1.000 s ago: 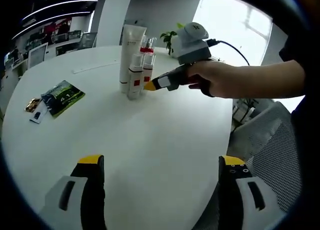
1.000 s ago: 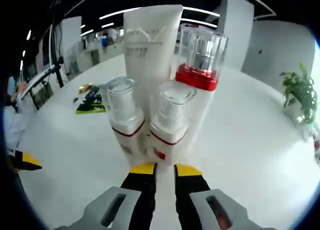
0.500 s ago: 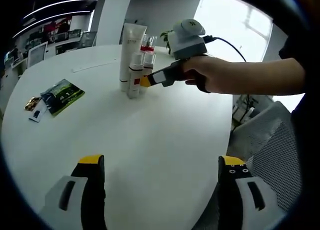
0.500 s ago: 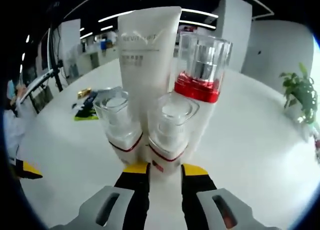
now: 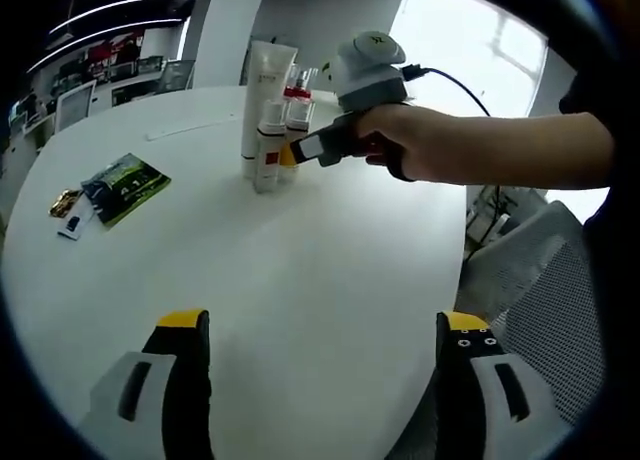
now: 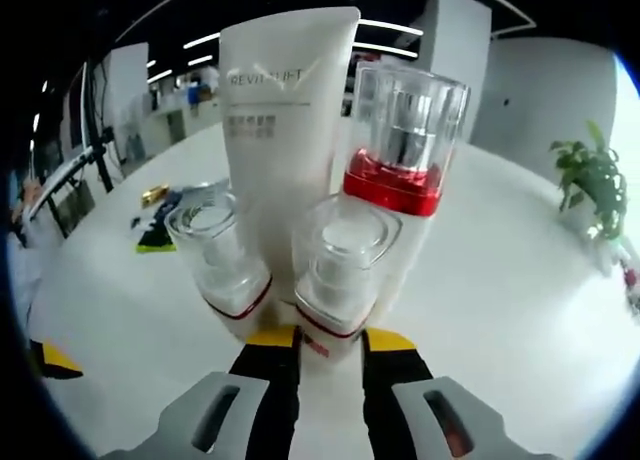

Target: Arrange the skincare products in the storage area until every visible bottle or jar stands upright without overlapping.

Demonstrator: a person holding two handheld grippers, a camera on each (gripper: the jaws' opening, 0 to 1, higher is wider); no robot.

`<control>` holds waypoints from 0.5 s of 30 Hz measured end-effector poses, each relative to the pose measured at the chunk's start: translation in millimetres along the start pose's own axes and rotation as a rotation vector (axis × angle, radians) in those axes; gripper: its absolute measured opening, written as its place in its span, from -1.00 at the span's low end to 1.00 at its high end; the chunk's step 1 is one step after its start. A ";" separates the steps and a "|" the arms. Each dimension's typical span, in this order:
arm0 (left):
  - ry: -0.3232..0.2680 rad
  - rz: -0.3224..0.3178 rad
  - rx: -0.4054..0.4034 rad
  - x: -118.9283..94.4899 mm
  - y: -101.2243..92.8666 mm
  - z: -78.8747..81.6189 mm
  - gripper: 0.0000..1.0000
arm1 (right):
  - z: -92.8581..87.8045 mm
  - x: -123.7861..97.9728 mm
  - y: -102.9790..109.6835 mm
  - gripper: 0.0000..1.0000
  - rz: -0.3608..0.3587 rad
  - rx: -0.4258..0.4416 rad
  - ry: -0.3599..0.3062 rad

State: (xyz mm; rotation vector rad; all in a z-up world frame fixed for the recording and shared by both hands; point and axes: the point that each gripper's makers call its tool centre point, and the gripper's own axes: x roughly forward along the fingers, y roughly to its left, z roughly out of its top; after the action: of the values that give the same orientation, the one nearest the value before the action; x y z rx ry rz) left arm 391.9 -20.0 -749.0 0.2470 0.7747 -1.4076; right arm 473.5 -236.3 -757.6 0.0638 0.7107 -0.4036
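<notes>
We saw four skincare items clustered upright on white table [image 5: 300, 280]: tall tube [image 6: 285, 150], red-collared bottle [image 6: 400, 170], two short bottles. Our right gripper [image 6: 315, 342], jaws narrowly parted, straddled base of nearer short bottle [image 6: 340, 280], probably nudging it apart from neighbours. Left gripper [image 5: 315, 335] hung wide open, empty, well clear.

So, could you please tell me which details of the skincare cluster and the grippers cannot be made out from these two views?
- Right gripper, right gripper view: whether its jaws touch the front pump bottle; the bottle's base is hidden between them.
- White tube, right gripper view: its bottom, behind the small bottles.
- Red-collared bottle, left gripper view: too small, partly behind the right gripper.
- Green packet, left gripper view: print too small to read.
</notes>
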 end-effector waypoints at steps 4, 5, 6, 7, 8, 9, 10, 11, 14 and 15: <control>0.002 -0.001 0.001 0.2 -0.4 -0.5 0.73 | -1.0 -2.5 -0.3 -0.69 -0.007 -0.016 -0.002; 0.001 -0.001 0.000 0.1 -0.5 -0.4 0.73 | -1.7 -3.4 -0.4 -0.69 -0.005 -0.016 -0.002; 0.000 -0.001 -0.002 0.2 -0.5 -0.4 0.73 | -1.7 -2.6 -2.1 -0.69 -0.003 -0.017 -0.003; 0.000 -0.001 -0.003 0.2 -0.3 -0.6 0.73 | -2.3 -3.2 -2.6 -0.69 -0.002 -0.016 -0.004; 0.002 -0.002 -0.003 0.5 -0.3 -0.9 0.73 | -2.9 -4.2 -2.9 -0.69 -0.001 -0.016 -0.004; 0.003 -0.002 -0.003 0.6 -0.5 -1.1 0.73 | -3.0 -4.4 -2.7 -0.69 0.002 -0.017 -0.004; 0.004 -0.004 -0.002 1.0 -0.7 -1.5 0.73 | -3.2 -4.2 -2.9 -0.69 0.005 -0.021 -0.004; 0.004 -0.005 -0.002 1.3 -0.6 -1.8 0.73 | -3.3 -4.2 -2.7 -0.69 0.008 -0.024 -0.004; 0.004 -0.006 0.000 1.9 -1.1 -1.4 0.73 | -3.5 -4.7 -0.7 -0.69 0.035 -0.047 -0.011; 0.003 -0.007 0.000 1.8 -1.5 -1.0 0.73 | -3.8 -5.0 -1.1 -0.69 0.040 -0.045 -0.010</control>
State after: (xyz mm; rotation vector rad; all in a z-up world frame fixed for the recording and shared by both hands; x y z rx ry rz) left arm 390.1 -21.0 -750.4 0.2469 0.7782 -1.4139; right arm 467.3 -234.9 -757.2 0.0335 0.7071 -0.3488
